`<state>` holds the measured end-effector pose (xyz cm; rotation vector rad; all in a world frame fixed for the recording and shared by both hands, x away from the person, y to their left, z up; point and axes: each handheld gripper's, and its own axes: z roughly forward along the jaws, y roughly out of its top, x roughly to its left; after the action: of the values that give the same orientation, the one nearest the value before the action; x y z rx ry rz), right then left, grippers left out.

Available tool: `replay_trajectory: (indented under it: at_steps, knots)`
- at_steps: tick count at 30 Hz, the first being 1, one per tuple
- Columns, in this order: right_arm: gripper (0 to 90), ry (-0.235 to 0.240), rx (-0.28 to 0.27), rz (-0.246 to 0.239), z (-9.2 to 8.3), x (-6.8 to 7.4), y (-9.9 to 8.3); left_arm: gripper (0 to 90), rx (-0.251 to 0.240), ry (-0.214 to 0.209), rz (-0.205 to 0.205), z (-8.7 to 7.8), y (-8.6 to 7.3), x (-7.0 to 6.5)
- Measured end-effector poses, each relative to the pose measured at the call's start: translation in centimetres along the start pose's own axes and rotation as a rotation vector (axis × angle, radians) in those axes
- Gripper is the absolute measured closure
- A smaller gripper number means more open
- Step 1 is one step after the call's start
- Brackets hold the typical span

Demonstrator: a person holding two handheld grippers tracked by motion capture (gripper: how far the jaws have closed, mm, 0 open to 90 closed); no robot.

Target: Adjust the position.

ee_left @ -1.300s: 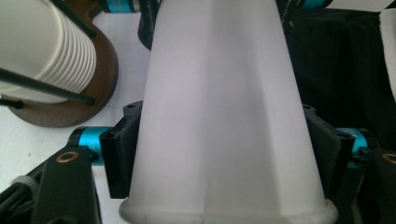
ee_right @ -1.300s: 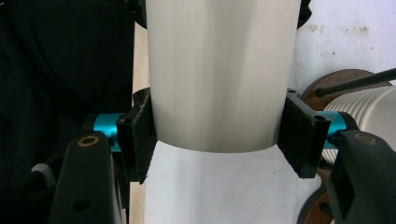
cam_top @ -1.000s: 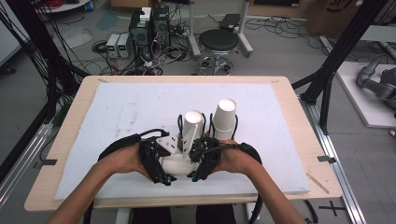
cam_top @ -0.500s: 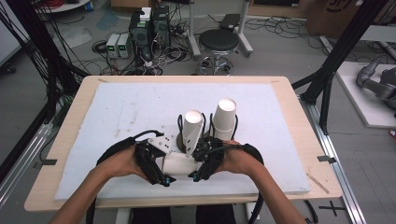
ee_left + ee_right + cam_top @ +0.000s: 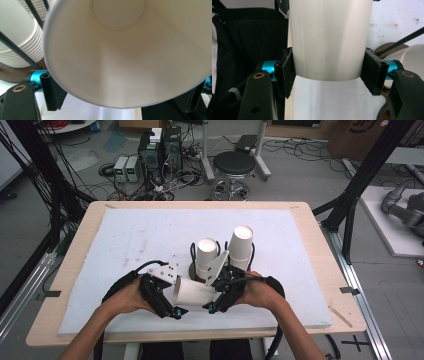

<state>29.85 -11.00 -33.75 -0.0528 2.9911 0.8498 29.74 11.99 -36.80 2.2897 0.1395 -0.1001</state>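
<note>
A white paper cup (image 5: 192, 292) lies on its side above the white mat, held between both grippers. My right gripper (image 5: 217, 292) is shut on its narrow base end; in the right gripper view both pads (image 5: 285, 72) press the cup wall (image 5: 329, 37). My left gripper (image 5: 176, 295) has the cup's open mouth between its jaws. The left gripper view looks straight into the cup (image 5: 125, 62), and the black pad (image 5: 52, 92) lies against the rim from outside. Two tall stacks of white cups (image 5: 206, 257) (image 5: 241, 247) stand upright just behind the grippers.
The stacks stand in black wire holders on a brown disc (image 5: 192, 270). One stack (image 5: 20, 37) is close at the left of the left gripper view. The white mat (image 5: 125, 235) covers the wooden table (image 5: 75, 235). A stool and cables lie on the floor beyond.
</note>
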Motion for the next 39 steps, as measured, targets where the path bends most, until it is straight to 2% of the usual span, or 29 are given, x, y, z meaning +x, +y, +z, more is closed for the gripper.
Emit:
replay_trajectory:
  at_steps: [7, 14, 23, 28, 32, 37, 39]
  knots:
    - [36.4, -0.003, -0.055, 0.023, -0.2, 0.0, -0.8, 15.0, -0.068, 0.009, -0.014, -0.2, -0.7, 0.0]
    - [36.3, -0.008, -0.117, 0.042, -0.3, -0.1, -1.6, 14.6, -0.084, 0.014, -0.032, 0.0, -1.3, 0.2]
    - [36.4, -0.013, -0.156, 0.054, -0.6, 0.0, -2.2, 14.6, -0.108, 0.017, -0.040, -0.1, -1.6, 0.3]
    - [36.4, -0.019, -0.197, 0.063, -0.8, 0.1, -2.6, 15.4, -0.141, 0.030, -0.045, -0.1, -1.9, 0.3]
    - [36.4, -0.023, -0.245, 0.078, -1.0, 0.0, -3.2, 15.4, -0.190, 0.033, -0.053, -0.2, -2.3, 0.3]
    - [36.3, -0.027, -0.295, 0.092, -0.9, 0.1, -3.9, 15.2, -0.312, 0.046, -0.054, -0.4, -2.8, 0.1]
    - [36.4, -0.029, -0.321, 0.101, -0.8, 0.1, -4.3, 15.2, -0.335, 0.051, -0.062, -0.4, -3.1, 0.1]
